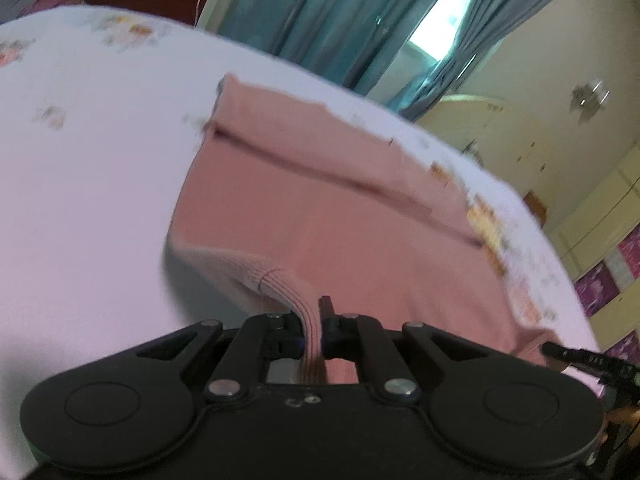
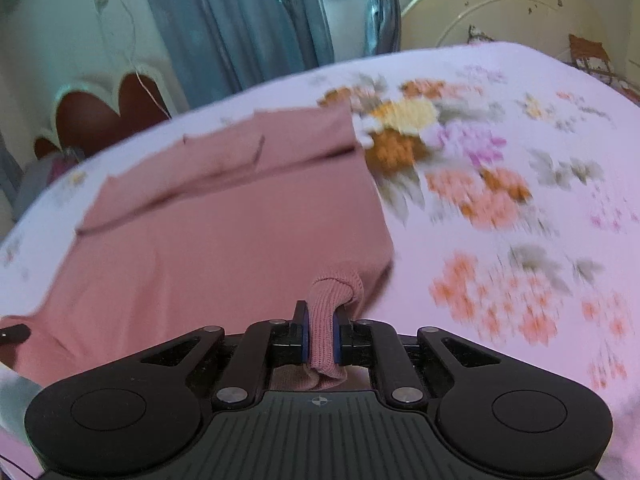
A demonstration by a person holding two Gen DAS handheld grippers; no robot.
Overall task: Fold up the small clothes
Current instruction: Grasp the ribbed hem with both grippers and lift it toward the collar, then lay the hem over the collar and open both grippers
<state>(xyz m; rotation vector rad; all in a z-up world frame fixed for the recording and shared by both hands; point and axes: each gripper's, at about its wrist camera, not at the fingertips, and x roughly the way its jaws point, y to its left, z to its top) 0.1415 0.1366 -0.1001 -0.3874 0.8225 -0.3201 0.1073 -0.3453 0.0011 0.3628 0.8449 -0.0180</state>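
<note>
The left gripper pinches the ribbed hem of the pink garment; the right gripper pinches that same ribbed edge further right; the garment lies on the floral bedsheet, its long axis running left to right, folded band at the far side.

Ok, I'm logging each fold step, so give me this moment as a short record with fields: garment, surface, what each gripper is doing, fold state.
garment: pink knit garment, one piece
surface: floral bedsheet
left gripper: shut on the garment's ribbed edge
right gripper: shut on the ribbed edge at the other near corner
fold state: far part lies flat with one fold line across it; near edge is raised off the sheet at both corners
background: blue curtains
</note>
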